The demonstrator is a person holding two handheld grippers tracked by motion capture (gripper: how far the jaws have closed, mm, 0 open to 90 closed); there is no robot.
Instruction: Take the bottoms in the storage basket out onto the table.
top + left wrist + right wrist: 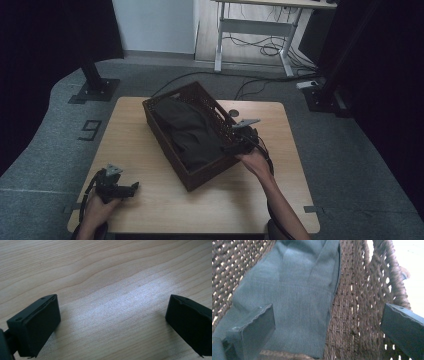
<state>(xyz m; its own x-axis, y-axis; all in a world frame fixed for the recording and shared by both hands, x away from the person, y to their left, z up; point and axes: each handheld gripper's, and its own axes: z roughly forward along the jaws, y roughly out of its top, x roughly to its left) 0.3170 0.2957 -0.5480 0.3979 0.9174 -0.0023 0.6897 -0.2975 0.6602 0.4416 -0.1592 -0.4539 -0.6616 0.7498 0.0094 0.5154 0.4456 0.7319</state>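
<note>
A dark brown wicker basket point(150, 107) stands slantwise on the middle of the wooden table point(150, 200), with a folded dark grey cloth point(189, 132) lying inside it. My right gripper point(231, 148) hovers over the basket's right wall near its front corner, jaws wide apart with nothing gripped. In the right gripper view the cloth point(294, 297) lies against the woven wall point(352, 315), and the jaws straddle the wall's rim. My left gripper point(134, 187) rests low at the table's front left, open over bare wood point(112, 302).
A desk frame with loose cables point(260, 45) stands on the floor behind the table. Black stand bases point(95, 90) sit on the carpet at back left and back right. A "9" mark point(90, 130) is taped on the floor at left.
</note>
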